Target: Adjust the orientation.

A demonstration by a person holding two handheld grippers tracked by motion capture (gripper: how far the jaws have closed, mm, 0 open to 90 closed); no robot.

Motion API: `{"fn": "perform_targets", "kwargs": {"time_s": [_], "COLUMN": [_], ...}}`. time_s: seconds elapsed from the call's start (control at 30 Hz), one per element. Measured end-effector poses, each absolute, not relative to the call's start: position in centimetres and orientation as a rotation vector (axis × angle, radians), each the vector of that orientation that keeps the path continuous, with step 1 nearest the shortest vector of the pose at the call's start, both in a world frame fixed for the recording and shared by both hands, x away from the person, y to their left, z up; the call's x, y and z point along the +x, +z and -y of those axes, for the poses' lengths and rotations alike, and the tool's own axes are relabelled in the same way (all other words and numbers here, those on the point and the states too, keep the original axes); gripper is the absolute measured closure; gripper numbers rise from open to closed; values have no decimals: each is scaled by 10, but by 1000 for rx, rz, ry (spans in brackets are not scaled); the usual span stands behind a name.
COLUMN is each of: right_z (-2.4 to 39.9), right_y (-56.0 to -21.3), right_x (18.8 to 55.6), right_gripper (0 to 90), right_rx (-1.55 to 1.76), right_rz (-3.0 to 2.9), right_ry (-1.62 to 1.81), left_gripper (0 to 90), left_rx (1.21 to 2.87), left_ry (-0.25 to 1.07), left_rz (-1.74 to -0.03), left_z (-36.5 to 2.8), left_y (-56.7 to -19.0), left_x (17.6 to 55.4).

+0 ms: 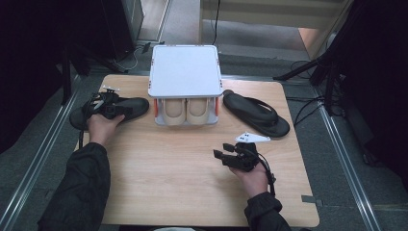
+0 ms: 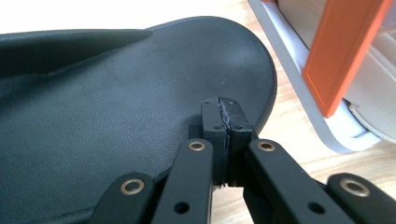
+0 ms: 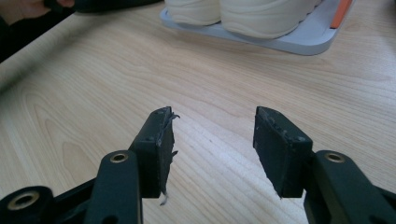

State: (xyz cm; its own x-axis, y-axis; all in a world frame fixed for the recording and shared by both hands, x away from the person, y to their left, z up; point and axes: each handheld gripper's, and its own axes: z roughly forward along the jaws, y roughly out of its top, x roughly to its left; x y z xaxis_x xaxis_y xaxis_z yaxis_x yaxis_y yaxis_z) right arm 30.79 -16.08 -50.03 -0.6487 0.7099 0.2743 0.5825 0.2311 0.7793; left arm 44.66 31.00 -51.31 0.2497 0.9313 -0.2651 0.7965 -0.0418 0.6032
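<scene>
Black left sandal (image 1: 111,109) clamped at edge by left gripper (image 2: 223,122), fingers together; right sandal (image 1: 256,114) untouched on bench (image 1: 183,168); right gripper (image 3: 212,140) fingers apart, empty; both sandals still off rack (image 1: 185,72)

Even overhead light falls on the pale desk (image 1: 183,178), while the room around it sinks into near-black. The rack's white top (image 1: 185,70) glares, washed of detail. Beside the rack, the black sandal (image 2: 116,116) shows crisp grain close up; the orange post (image 2: 341,51) nearby blurs softly.
</scene>
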Motion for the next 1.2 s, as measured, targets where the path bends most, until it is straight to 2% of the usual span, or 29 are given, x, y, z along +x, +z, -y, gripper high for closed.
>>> {"fn": "perform_targets", "kwargs": {"time_s": [1.2], "right_z": [147], "right_y": [-487], "right_x": [345], "right_gripper": [488], "right_rx": [1186], "right_rz": [-2352], "right_ry": [1418], "left_gripper": [881], "left_rx": [1952], "left_ry": [229], "left_rz": [-1536], "left_z": [-301], "left_y": [-511], "left_x": [366]}}
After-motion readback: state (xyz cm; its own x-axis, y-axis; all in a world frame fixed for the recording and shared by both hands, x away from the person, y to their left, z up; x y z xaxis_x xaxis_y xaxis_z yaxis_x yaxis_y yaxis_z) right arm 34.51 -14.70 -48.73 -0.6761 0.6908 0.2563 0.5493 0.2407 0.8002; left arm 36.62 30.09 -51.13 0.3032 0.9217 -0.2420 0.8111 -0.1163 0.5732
